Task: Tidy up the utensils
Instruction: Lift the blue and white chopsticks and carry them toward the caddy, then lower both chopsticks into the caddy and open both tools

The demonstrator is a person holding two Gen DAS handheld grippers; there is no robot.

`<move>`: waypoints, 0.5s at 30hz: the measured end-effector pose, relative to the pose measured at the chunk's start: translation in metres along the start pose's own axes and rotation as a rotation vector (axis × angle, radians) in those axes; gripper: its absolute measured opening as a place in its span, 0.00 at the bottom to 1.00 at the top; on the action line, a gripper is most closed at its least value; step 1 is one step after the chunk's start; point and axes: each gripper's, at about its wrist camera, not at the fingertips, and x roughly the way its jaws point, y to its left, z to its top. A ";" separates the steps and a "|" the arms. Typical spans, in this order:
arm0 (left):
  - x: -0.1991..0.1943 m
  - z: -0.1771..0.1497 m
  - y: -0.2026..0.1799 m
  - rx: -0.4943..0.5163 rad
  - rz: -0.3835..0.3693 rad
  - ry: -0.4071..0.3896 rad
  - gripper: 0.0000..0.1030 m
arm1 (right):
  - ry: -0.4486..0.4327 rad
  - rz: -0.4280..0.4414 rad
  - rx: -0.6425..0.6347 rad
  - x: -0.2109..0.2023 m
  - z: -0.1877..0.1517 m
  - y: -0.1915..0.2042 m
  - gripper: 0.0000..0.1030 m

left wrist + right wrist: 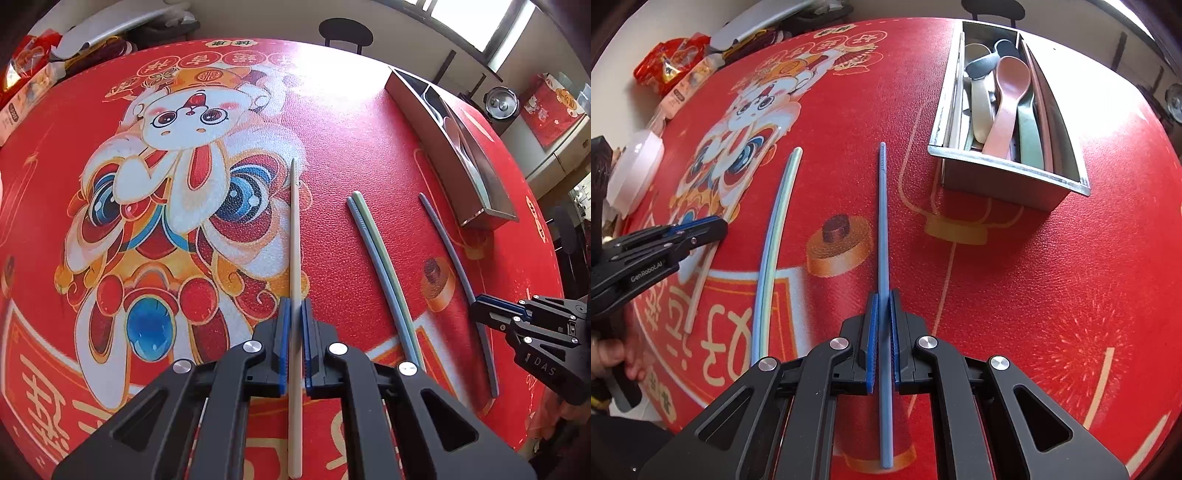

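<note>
Utensils sit on a big red tablecloth (pixel 351 155) w/ a cartoon rabbit print; largest thing on it is the metal tray (pixel 1004 173), ahead and to the right of the right gripper (pixel 882 317), split lengthwise into compartments. Tray's wide compartment holds spoons: a pink spoon (pixel 1008 99) on top, a green one just beside it, a pale one and a dark one further back. Left gripper (pixel 295 317) is clamped on a cream chopstick (pixel 295 236), which runs straight ahead btwn its blue pads (pixel 282 347) and lies along the cloth. Right gripper is closed on a blue chopstick (pixel 882 221), likewise running fwd btwn its pads, tip pointing toward the tray's near end but well short of it. Btwn the two grippers a pair of chopsticks (pixel 380 266), one blue and one green, lies touching side by side on the cloth, not held. A hand (pixel 617 354) shows at the left gripper's handle.
</note>
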 end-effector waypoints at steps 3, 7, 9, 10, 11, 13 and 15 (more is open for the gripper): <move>-0.001 0.003 0.003 -0.013 -0.018 0.024 0.06 | 0.000 0.039 0.028 -0.003 -0.001 -0.003 0.06; -0.013 0.002 0.011 -0.058 -0.052 0.015 0.06 | -0.038 0.071 0.034 -0.015 0.001 -0.003 0.06; -0.021 0.001 0.013 -0.079 -0.076 0.010 0.06 | -0.049 0.083 0.035 -0.020 0.002 -0.003 0.06; -0.025 0.000 0.013 -0.087 -0.088 0.008 0.06 | -0.053 0.088 0.037 -0.021 0.002 -0.003 0.06; -0.029 0.000 0.012 -0.093 -0.098 0.004 0.06 | -0.057 0.095 0.039 -0.023 0.002 -0.003 0.06; -0.036 0.001 0.011 -0.100 -0.116 -0.009 0.06 | -0.062 0.105 0.048 -0.026 0.004 -0.004 0.06; -0.042 0.003 0.009 -0.106 -0.134 -0.022 0.06 | -0.069 0.114 0.057 -0.029 0.005 -0.005 0.06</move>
